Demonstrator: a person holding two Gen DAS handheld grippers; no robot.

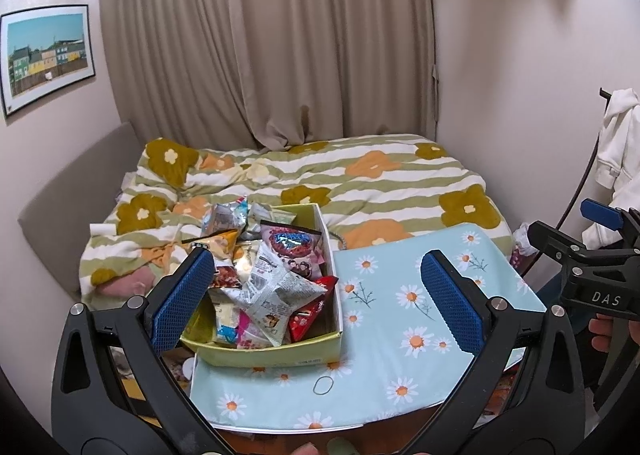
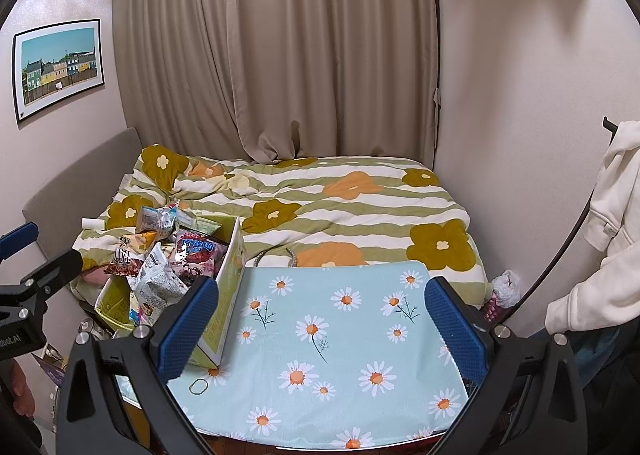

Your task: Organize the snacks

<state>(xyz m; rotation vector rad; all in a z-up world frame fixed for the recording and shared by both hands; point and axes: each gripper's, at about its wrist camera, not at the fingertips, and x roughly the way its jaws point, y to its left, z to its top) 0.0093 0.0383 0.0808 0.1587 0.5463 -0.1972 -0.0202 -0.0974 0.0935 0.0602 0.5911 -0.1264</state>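
Observation:
A yellow-green cardboard box (image 1: 276, 353) stands on the left part of a table with a light blue daisy cloth (image 1: 400, 319). It is piled with several snack packets (image 1: 272, 283), among them a pink chocolate bag (image 1: 296, 247) and a red packet (image 1: 310, 315). My left gripper (image 1: 318, 295) is open and empty, held just in front of the box. My right gripper (image 2: 322, 319) is open and empty over the bare cloth (image 2: 344, 339), right of the box (image 2: 228, 287). The snack packets (image 2: 160, 275) show at the left of the right wrist view.
A bed with a green-striped flower duvet (image 1: 360, 183) lies right behind the table. Beige curtains (image 1: 320, 39) hang behind it. A framed picture (image 1: 46, 55) is on the left wall. A white garment (image 2: 600, 239) hangs at the right. The right gripper's body (image 1: 592, 271) shows at the right edge.

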